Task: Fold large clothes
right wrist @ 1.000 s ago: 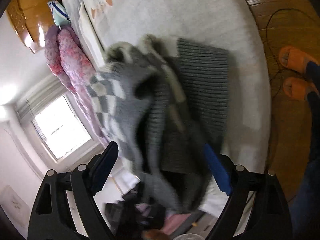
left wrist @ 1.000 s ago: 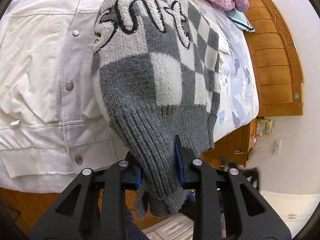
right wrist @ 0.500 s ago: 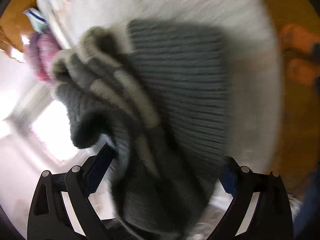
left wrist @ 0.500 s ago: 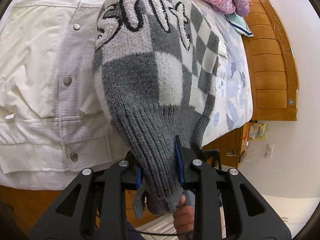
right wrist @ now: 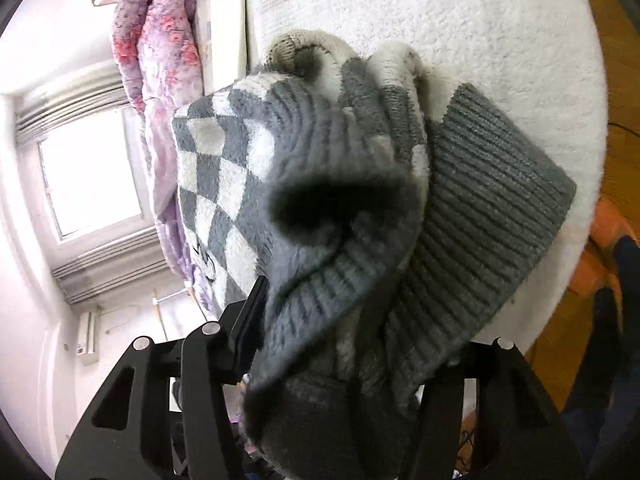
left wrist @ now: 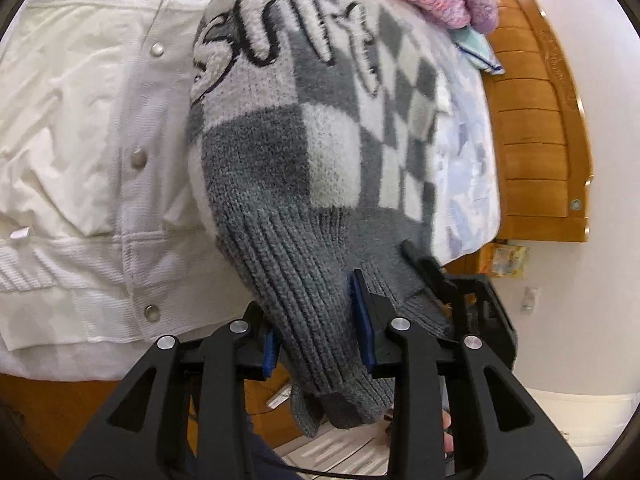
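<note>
A grey and white checkered knit sweater (left wrist: 304, 152) with fuzzy white lettering hangs over the bed. My left gripper (left wrist: 316, 328) is shut on its ribbed grey hem, which bunches between the blue pads. In the right wrist view the same sweater (right wrist: 328, 216) is bunched up between my right gripper's (right wrist: 344, 344) fingers, which have closed in around the ribbed hem; the right finger is hidden behind the knit. The right gripper also shows in the left wrist view (left wrist: 452, 292), just beside my left one.
A white snap-button jacket (left wrist: 80, 152) lies spread on the bed under the sweater. A pink floral quilt (right wrist: 160, 60) and a wooden headboard (left wrist: 536, 128) are at the far end. A fluffy white blanket (right wrist: 460, 32) covers the bed. The person's orange slippers (right wrist: 604, 248) stand on the wooden floor.
My right gripper moved in onto the sweater's hem and narrowed around it, arriving next to my left gripper. My left gripper kept its hold and lifted slightly.
</note>
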`<state>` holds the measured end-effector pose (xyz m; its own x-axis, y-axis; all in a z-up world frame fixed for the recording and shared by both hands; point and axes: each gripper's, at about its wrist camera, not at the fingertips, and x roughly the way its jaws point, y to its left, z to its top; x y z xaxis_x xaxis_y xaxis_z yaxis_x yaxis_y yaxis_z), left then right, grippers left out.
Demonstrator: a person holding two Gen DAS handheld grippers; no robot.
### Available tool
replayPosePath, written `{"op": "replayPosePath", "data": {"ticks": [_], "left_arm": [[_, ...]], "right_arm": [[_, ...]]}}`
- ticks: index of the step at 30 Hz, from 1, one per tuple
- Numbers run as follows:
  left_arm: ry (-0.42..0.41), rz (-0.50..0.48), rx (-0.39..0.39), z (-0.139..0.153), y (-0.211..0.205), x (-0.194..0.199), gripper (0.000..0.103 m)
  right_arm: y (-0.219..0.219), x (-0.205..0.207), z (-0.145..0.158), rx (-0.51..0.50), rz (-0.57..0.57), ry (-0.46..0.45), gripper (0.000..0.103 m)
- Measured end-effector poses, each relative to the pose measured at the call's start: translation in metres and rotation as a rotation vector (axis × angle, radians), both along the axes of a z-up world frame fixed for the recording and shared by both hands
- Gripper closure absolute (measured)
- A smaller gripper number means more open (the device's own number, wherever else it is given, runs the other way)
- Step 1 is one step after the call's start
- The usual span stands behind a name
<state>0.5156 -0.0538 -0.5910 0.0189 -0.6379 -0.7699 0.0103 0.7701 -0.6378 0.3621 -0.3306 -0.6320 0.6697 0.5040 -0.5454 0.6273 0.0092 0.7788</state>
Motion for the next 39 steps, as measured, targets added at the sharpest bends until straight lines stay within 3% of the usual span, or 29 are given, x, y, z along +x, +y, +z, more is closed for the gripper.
{"op": "replayPosePath", "data": {"ticks": [4,7,8,9,11,16,19,23,25,26,27,28,30,33,36,39], "left_arm": [[-0.009,-0.005,-0.023,0.005,0.001,0.005,0.074],[0.056,-0.005,-0.003,-0.007,0.001,0.006,0.071],[0.073,-0.004,-0.003,-0.01,0.001,0.006,0.063],[0.078,-0.001,0.006,-0.013,0.004,0.005,0.042],[0.041,0.047,0.049,-0.01,0.016,0.006,0.018],[0.007,0.103,0.07,-0.014,0.045,0.03,0.016],[-0.033,0.147,0.093,-0.031,0.045,0.059,0.015],[-0.043,0.171,0.063,-0.056,0.03,0.082,0.004],[-0.009,0.203,0.006,-0.073,0.024,0.087,0.004],[-0.002,0.216,0.006,-0.074,0.021,0.09,0.009],[-0.057,0.214,0.049,-0.063,0.014,0.088,0.023],[-0.119,0.192,0.104,-0.05,0.005,0.084,0.029],[-0.18,0.201,0.123,-0.029,-0.008,0.079,0.038],[-0.252,0.231,0.119,0.006,-0.028,0.07,0.04],[-0.336,0.245,0.09,0.039,-0.061,0.067,0.04],[-0.417,0.233,0.022,0.072,-0.12,0.074,0.041]], "right_arm": [[-0.006,0.005,-0.007,0.011,-0.039,0.012,0.047],[-0.011,0.004,-0.017,-0.052,-0.019,0.024,0.065],[-0.012,0.003,-0.014,-0.088,0.001,0.012,0.069],[-0.009,0.005,-0.014,-0.103,0.009,0.005,0.07],[-0.013,-0.002,-0.01,-0.127,0.03,-0.014,0.071],[-0.031,-0.014,-0.01,-0.178,0.066,-0.021,0.071],[-0.026,-0.014,-0.015,-0.179,0.09,-0.02,0.071],[-0.028,0.012,-0.009,-0.185,0.117,-0.015,0.071],[-0.03,0.017,-0.007,-0.205,0.144,-0.007,0.072],[-0.031,0.024,-0.002,-0.218,0.157,-0.008,0.072],[-0.032,0.029,0.004,-0.243,0.184,-0.016,0.072],[-0.033,0.033,0.009,-0.263,0.203,-0.029,0.072],[-0.036,0.04,0.028,-0.334,0.246,-0.061,0.073],[-0.056,0.048,0.07,-0.458,0.324,-0.165,0.073],[-0.093,0.058,0.102,-0.52,0.352,-0.259,0.073],[-0.143,0.06,0.137,-0.611,0.341,-0.332,0.073]]}}
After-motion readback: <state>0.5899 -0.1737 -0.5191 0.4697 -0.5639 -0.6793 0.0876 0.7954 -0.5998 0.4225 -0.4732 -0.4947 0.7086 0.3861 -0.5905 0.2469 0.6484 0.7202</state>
